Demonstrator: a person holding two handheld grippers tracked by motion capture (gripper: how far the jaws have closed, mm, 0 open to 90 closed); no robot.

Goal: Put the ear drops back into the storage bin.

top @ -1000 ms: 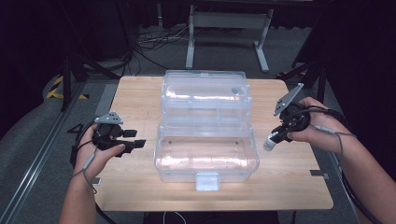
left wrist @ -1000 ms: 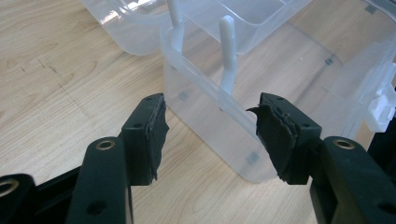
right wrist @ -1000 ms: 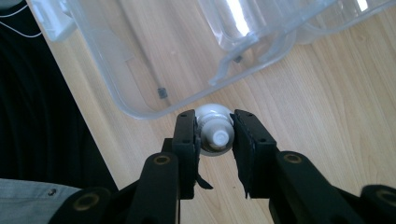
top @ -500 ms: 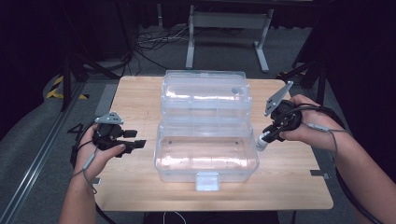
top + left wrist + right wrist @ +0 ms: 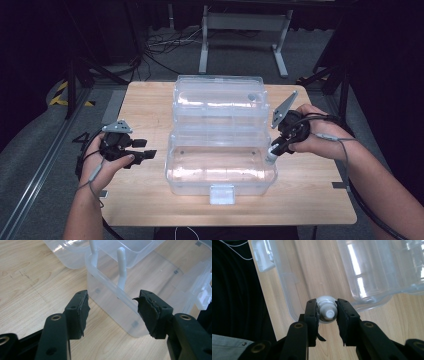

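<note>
My right claw [image 5: 326, 311] is clamped on a small white bottle [image 5: 326, 308], its pads pressing either side of the neck just under the cap, and in the high view I hold that bottle [image 5: 272, 154] tilted over the right end of the clear plastic box [image 5: 220, 170], right at the rim of its near tray. My left claw [image 5: 112, 307] hangs with its jaws apart and nothing between them, pointed at the left corner of the box [image 5: 117, 305], close to the wall but not touching it; in the high view it sits beside the box [image 5: 142, 152] over bare wood. I judge the bottle light and stiff, a smooth rounded plastic that could swivel or slide out between flat pads, so the neck under the cap is the sound place to hold, where the shoulder stops it slipping down. The box looks thin-walled and light as well, likely to skid or flex if I bump it, so the free claw could steady its edge. Its lid or upper tray [image 5: 219, 100] lies open behind, toward the far side. The table [image 5: 145, 100] is pale wood, flat and fairly slick by the look of it. Around it the room is dark, with cables on the grey floor [image 5: 165, 45] and a metal stand [image 5: 245, 22] beyond the far edge.
</note>
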